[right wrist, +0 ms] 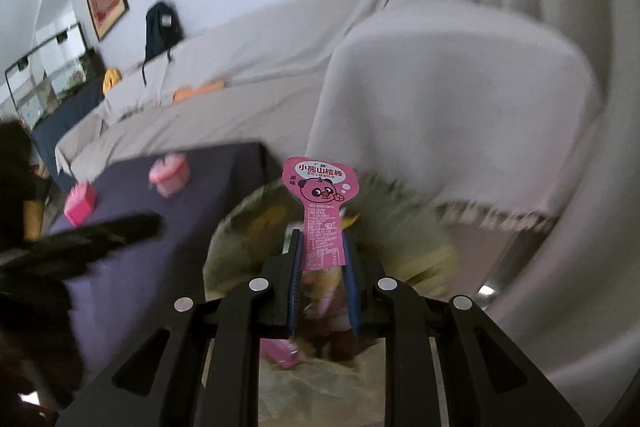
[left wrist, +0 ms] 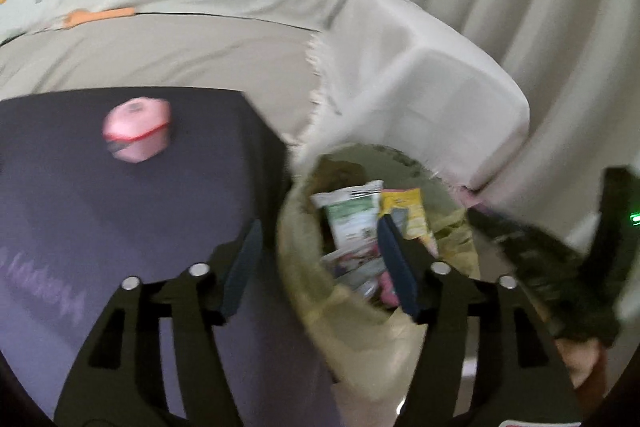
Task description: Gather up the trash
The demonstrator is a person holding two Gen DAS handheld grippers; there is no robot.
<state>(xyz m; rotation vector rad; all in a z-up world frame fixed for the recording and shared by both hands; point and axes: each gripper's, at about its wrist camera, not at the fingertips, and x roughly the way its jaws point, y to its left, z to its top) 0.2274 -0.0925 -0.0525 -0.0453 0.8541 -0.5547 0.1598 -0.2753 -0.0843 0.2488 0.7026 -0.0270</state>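
A trash bin lined with a yellowish bag (left wrist: 304, 259) stands beside a dark purple table (left wrist: 120, 211); it holds several wrappers, among them a green-white packet (left wrist: 352, 215) and a yellow one (left wrist: 408, 211). My left gripper (left wrist: 320, 251) is open and empty, its fingers straddling the bin's near rim. My right gripper (right wrist: 322, 255) is shut on a pink snack wrapper with a cartoon face (right wrist: 322, 203), held upright above the bin (right wrist: 240, 251). The right gripper also shows blurred at the right edge of the left wrist view (left wrist: 560, 267).
A pink lidded container (left wrist: 138, 133) sits on the table; the right wrist view shows it (right wrist: 170, 173) with a pink box (right wrist: 80, 207) beside it. A sheet-covered sofa (left wrist: 200, 27) and armchair (left wrist: 432, 99) stand behind. Curtains (left wrist: 540, 7) hang at right.
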